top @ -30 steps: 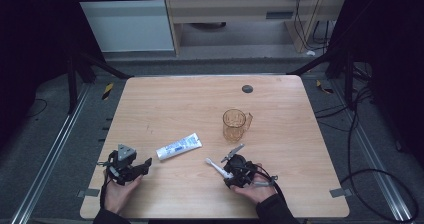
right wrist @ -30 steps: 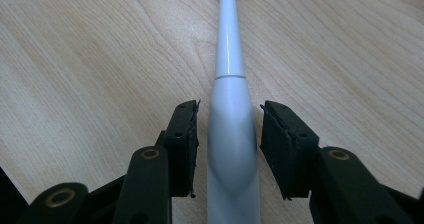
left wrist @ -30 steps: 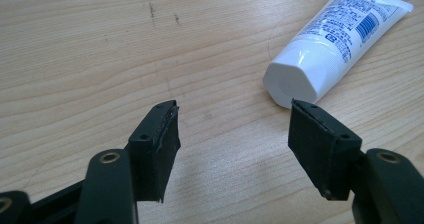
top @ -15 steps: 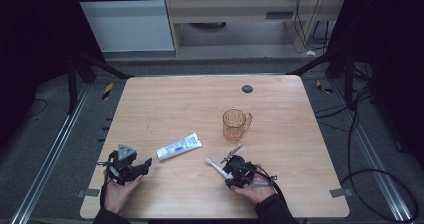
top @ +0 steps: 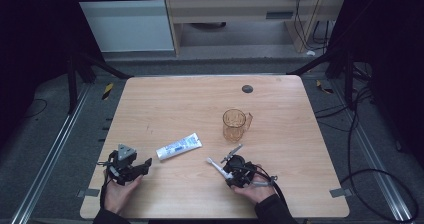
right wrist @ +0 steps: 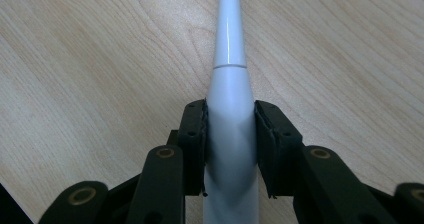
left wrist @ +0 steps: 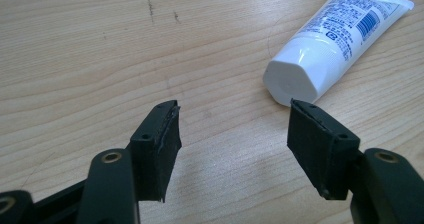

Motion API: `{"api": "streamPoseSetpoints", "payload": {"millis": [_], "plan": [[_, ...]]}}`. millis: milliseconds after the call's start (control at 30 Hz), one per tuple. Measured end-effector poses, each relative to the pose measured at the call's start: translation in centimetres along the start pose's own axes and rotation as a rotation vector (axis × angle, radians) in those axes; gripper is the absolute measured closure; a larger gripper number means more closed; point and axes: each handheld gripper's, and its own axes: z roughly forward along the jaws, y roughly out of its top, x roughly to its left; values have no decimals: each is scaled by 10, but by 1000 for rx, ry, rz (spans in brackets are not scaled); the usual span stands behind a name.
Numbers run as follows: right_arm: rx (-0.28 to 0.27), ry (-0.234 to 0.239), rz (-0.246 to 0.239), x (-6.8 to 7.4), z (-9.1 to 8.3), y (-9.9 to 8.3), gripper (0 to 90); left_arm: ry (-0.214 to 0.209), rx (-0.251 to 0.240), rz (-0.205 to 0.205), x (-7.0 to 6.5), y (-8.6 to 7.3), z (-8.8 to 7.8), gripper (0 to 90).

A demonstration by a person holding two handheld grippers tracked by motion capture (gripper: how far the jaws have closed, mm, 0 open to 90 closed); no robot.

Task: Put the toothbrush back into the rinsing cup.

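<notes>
Wooden table (top: 165, 104) bears an upright amber cup (top: 234, 124), contents unclear.

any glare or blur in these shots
High view: table evenly lit, surroundings dark. Left gripper view: sharp, soft sheen on the tube cap. Right gripper view: glare streak along the toothbrush, its near end between the jaws blurred.

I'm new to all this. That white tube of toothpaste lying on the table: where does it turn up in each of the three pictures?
High view: the toothpaste tube lies left of centre on the table, between the two grippers, cap toward the left gripper.
Left gripper view: upper right, white cap nearest, just beyond the open jaws.
Right gripper view: not in it; the jaws hold a white toothbrush.
Shared landmark: the wooden tabletop.
</notes>
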Motion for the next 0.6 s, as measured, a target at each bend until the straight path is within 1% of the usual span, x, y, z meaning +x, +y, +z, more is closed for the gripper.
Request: {"api": "streamPoseSetpoints", "payload": {"millis": [133,200,267,300,367,433,467,533,567,600], "plan": [[-6,3,-2,-1,-2,0,671,0,1,-1,0,0,0,371],[-20,13,8,-2,-5,0,671,0,1,-1,0,0,0,372],[-28,14,5,-3,-7,0,672,0,2,-1,0,0,0,372],[-32,19,15,-3,-8,0,672,0,2,-1,0,0,0,372],[-53,31,22,-4,-13,0,673,0,2,-1,0,0,0,372],[-58,33,24,-4,-15,0,673,0,2,-1,0,0,0,372],[-66,34,18,-5,-16,0,673,0,2,-1,0,0,0,372],[-89,38,21,-6,-21,0,674,0,3,-1,0,0,0,372],[-89,38,21,-6,-21,0,674,0,3,-1,0,0,0,372],[-108,42,26,-7,-25,0,674,0,3,0,0,0,0,372]]}}
